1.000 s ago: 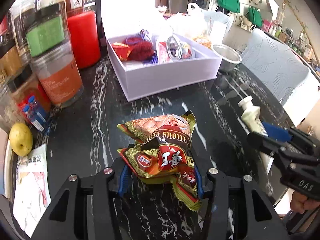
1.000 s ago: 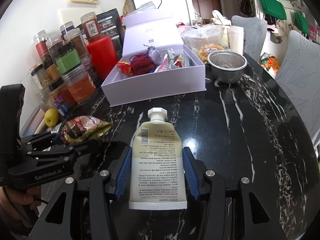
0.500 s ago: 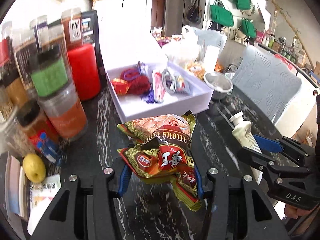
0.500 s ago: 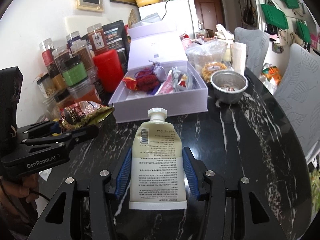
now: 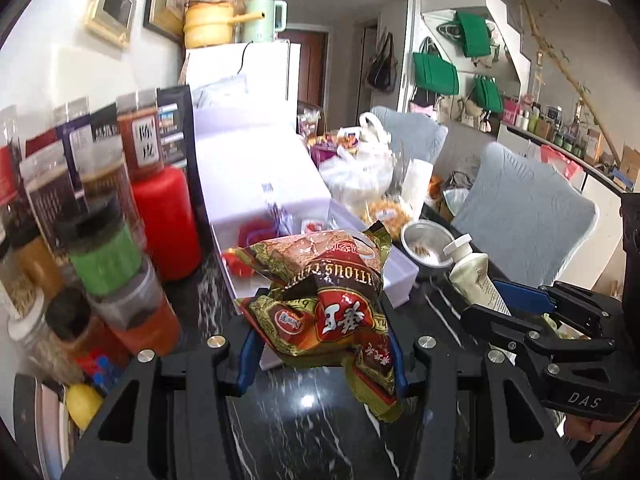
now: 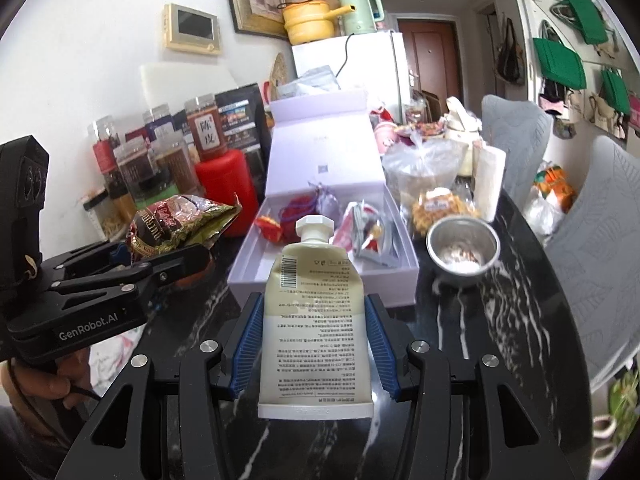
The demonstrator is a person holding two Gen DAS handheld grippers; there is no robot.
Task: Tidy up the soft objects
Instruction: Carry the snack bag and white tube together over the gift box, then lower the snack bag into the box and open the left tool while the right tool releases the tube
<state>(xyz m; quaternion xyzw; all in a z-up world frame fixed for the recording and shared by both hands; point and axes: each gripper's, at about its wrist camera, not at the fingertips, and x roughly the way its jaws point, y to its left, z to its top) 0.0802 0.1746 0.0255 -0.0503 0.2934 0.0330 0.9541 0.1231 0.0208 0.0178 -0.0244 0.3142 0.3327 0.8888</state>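
Observation:
My left gripper [image 5: 322,354] is shut on a crumpled red and gold snack bag [image 5: 324,300] and holds it in the air over the black marble table [image 5: 304,432], near the front of the open lilac box [image 5: 394,280]. My right gripper [image 6: 314,344] is shut on a cream squeeze tube [image 6: 314,320] with a white cap, held up in front of the same lilac box [image 6: 320,284]. The box holds several small soft items. The tube [image 5: 474,276] and the bag [image 6: 176,224] each show in the other wrist view.
Jars and a red canister [image 5: 168,220] stand left of the box. A steel bowl [image 6: 462,250] sits right of it, with plastic bags behind. A lemon [image 5: 82,404] lies at the left edge. Grey chairs [image 6: 600,248] stand beyond the table's right edge.
Both grippers have risen off the table with their loads and moved toward the lilac box. The bag and the tube were lifted along with them.

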